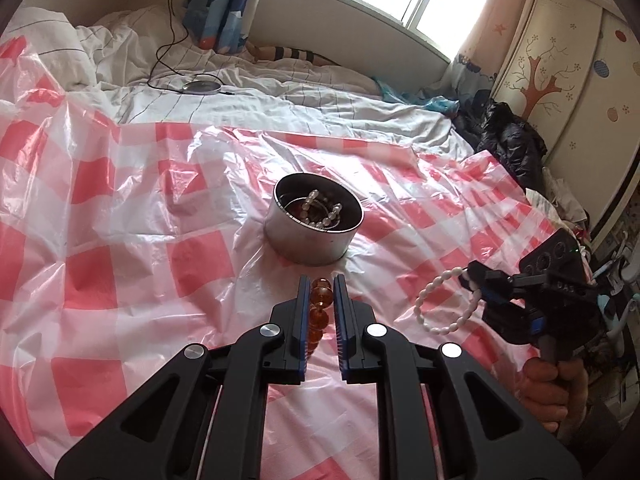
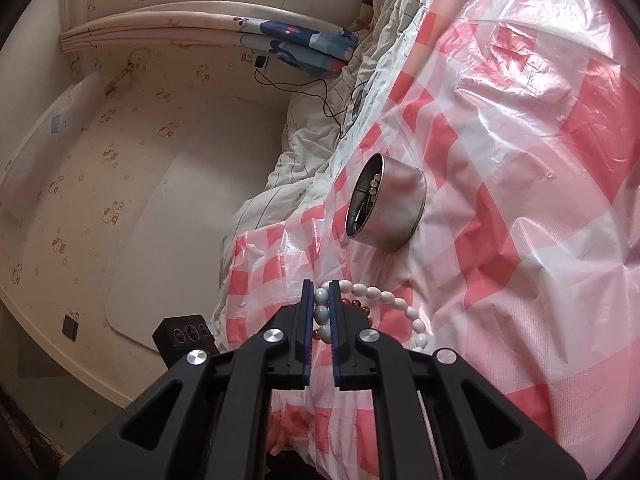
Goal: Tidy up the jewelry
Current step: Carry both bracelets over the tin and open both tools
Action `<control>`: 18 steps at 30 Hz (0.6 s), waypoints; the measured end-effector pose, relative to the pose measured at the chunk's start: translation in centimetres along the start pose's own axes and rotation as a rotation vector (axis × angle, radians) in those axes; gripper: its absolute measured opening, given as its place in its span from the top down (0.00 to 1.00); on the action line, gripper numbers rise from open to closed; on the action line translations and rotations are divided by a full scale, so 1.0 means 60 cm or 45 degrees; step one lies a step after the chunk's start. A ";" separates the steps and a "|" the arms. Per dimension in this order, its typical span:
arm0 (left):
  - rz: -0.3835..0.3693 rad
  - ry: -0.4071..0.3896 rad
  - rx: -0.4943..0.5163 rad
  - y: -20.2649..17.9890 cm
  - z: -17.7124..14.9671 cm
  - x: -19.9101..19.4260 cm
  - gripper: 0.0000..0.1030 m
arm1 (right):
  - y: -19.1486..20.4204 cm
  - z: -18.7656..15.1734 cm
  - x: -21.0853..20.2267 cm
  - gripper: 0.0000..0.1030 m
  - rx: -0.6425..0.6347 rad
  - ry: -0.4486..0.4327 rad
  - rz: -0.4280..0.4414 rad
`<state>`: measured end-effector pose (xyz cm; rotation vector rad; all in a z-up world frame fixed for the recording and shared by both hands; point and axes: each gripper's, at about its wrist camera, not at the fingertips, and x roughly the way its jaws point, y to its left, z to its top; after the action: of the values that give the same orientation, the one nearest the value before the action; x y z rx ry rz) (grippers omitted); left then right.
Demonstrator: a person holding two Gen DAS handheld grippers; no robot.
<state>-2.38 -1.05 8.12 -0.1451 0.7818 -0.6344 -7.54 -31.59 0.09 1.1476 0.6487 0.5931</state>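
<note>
Both tongs clamped near-shut just short of the metal tin (image 1: 314, 220), left gripper (image 1: 322, 280) on the amber bracelet (image 1: 319, 312), right gripper (image 2: 321, 286) on the white bracelet (image 2: 400, 304); probably light, floppy, slippery strands, best pinched across beads.

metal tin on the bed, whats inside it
Inside the metal tin lies a clear bead bracelet over dark ring shapes. The near wall hides part of the bottom.

Hardly any writing can be read. The black body of the right gripper (image 1: 476, 280), seen from the left wrist, bears embossed letters, apparently "DAS"; they are too small to be sure.
</note>
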 end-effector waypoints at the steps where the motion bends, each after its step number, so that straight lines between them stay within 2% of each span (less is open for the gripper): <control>1: -0.016 -0.009 -0.008 -0.003 0.005 -0.003 0.90 | 0.000 0.002 0.000 0.92 0.001 -0.001 0.006; 8: -0.120 -0.103 -0.030 -0.033 0.063 -0.004 0.90 | 0.016 0.039 0.013 0.92 -0.028 -0.001 0.042; 14: -0.204 -0.173 -0.069 -0.049 0.129 0.039 0.90 | 0.033 0.083 0.043 0.92 -0.049 -0.013 0.060; 16: -0.185 -0.170 -0.095 -0.040 0.145 0.069 0.90 | 0.038 0.102 0.058 0.92 -0.063 -0.018 0.059; 18: -0.065 -0.107 -0.116 -0.021 0.152 0.110 0.89 | 0.048 0.118 0.078 0.92 -0.097 -0.008 0.037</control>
<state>6.93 -6.88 10.99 -0.2738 0.7281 -0.6374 0.55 -31.79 4.00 1.0889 0.5995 0.6337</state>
